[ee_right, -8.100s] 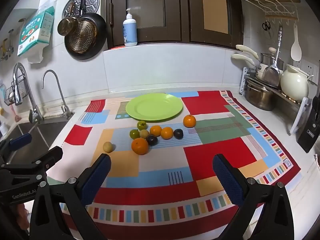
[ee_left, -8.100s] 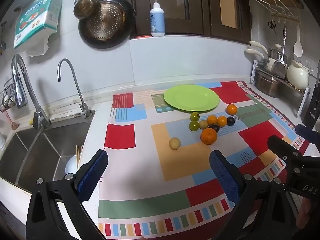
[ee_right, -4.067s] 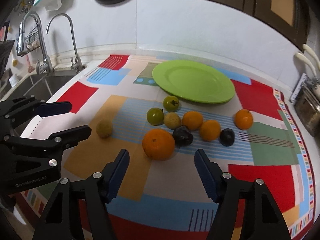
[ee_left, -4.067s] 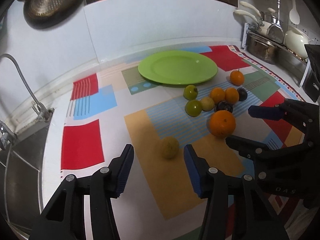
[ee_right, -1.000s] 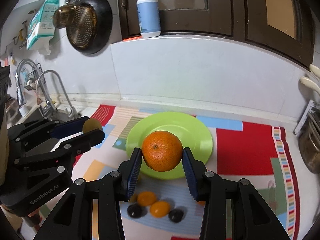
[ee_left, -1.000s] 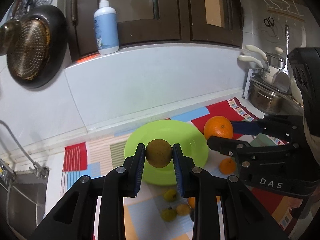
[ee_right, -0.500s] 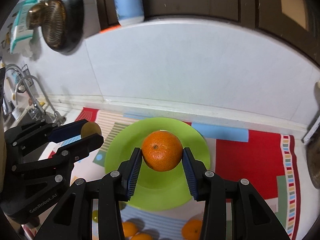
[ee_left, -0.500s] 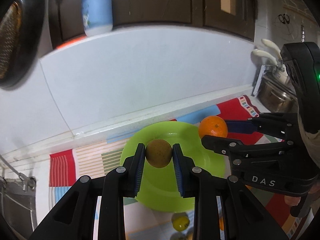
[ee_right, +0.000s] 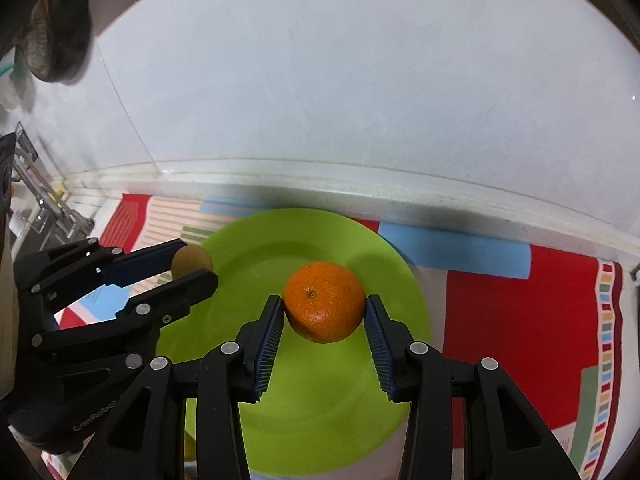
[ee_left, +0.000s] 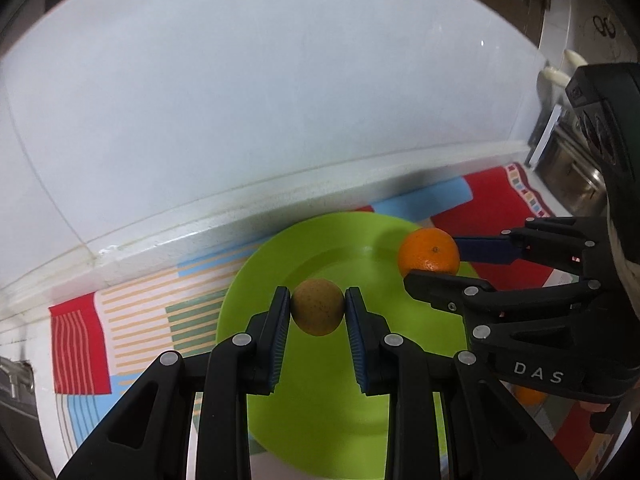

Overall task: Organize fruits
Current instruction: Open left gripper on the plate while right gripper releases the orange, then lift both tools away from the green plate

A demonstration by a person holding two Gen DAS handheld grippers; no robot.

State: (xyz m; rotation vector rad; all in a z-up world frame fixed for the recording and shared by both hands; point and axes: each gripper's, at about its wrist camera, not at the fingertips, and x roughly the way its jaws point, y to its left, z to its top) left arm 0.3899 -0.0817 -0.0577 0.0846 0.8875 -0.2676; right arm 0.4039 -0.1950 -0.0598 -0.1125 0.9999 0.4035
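My left gripper (ee_left: pixel 317 312) is shut on a small brownish-yellow fruit (ee_left: pixel 317 312) and holds it over the green plate (ee_left: pixel 320 408). My right gripper (ee_right: pixel 324 309) is shut on a large orange (ee_right: pixel 324 307) over the same plate (ee_right: pixel 320 432). In the left wrist view the orange (ee_left: pixel 429 253) sits to the right, over the plate's far right part. In the right wrist view the brownish fruit (ee_right: pixel 191 261) is over the plate's left rim. The plate holds no loose fruit that I can see.
The plate lies on a colourful patterned mat (ee_right: pixel 520 312) against a white tiled wall (ee_left: pixel 280 100). Another orange fruit (ee_left: pixel 528 395) peeks out under the right gripper. A tap and sink edge (ee_right: pixel 40 200) are at the left, a metal rack (ee_left: pixel 568 168) at the right.
Both grippers have moved forward and down toward the plate with their fruit still held. The plate looms larger and the loose fruits on the mat have dropped out of sight.
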